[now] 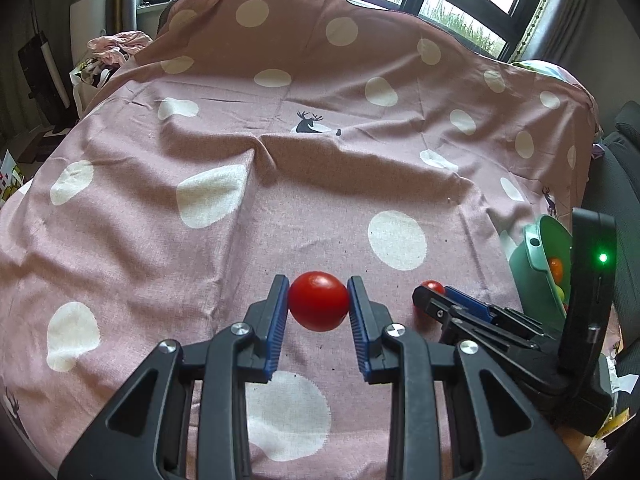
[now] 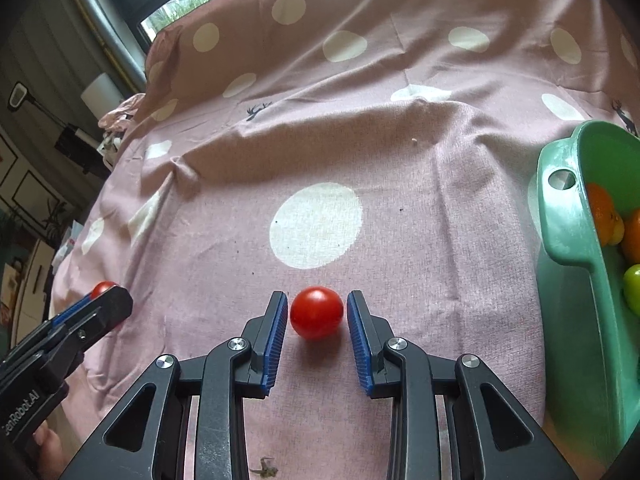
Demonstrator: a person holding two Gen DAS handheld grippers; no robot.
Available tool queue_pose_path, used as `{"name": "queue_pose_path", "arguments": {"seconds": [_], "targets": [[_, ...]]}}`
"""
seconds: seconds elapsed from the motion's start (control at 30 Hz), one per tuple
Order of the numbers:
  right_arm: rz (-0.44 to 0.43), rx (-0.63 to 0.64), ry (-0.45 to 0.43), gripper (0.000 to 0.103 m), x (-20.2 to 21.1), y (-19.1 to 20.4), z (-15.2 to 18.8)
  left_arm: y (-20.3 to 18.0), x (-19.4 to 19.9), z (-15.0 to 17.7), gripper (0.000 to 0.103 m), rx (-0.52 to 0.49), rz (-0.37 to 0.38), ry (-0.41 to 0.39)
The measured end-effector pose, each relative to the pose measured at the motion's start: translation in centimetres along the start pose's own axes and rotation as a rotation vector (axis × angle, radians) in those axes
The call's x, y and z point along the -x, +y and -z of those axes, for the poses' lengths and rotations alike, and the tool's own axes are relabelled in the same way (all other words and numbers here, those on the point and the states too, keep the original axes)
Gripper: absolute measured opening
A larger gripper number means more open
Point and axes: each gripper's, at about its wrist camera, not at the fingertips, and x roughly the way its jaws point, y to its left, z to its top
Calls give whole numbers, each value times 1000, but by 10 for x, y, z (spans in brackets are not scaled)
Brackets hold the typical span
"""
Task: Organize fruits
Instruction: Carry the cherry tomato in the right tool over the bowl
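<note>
In the left wrist view a red tomato (image 1: 318, 301) sits between the blue pads of my left gripper (image 1: 319, 300); both pads touch it and it hangs just above the pink spotted cloth (image 1: 160, 208). In the right wrist view a second red tomato (image 2: 316, 312) lies on the cloth between the fingers of my right gripper (image 2: 317, 314), with a small gap on each side. The right gripper also shows in the left wrist view (image 1: 430, 294) around that second tomato (image 1: 433, 287). The left gripper's held tomato (image 2: 103, 289) peeks out at the left of the right wrist view.
A green plastic basket (image 2: 560, 216) stands at the right, holding orange fruits (image 2: 602, 212) and a green one (image 2: 632, 286); it also shows in the left wrist view (image 1: 532, 264). The cloth is wrinkled, with a raised fold across the middle. Windows lie behind.
</note>
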Motion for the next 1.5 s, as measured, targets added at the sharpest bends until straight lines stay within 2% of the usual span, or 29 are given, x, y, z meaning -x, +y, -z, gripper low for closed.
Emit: {"name": "queue_pose_path", "arguments": {"seconds": [0.17, 0.37, 0.47, 0.83, 1.1, 1.27, 1.5], "targets": [[41, 51, -1, 31, -3, 7, 6, -4, 2, 1, 30, -3, 6, -1], [16, 21, -1, 30, 7, 2, 9, -11, 14, 2, 30, -14, 37, -24], [18, 18, -28, 30, 22, 1, 9, -18, 20, 2, 30, -29, 42, -41], [-84, -51, -187, 30, 106, -21, 2, -63, 56, -2, 30, -89, 110, -137], [-31, -134, -286, 30, 148, -57, 0, -113, 58, -5, 30, -116, 210, -145], [38, -200, -345, 30, 168, -84, 1, -147, 52, -6, 30, -136, 275, -130], [54, -312, -371, 30, 180, -124, 5, -186, 37, -4, 30, -183, 317, -92]]}}
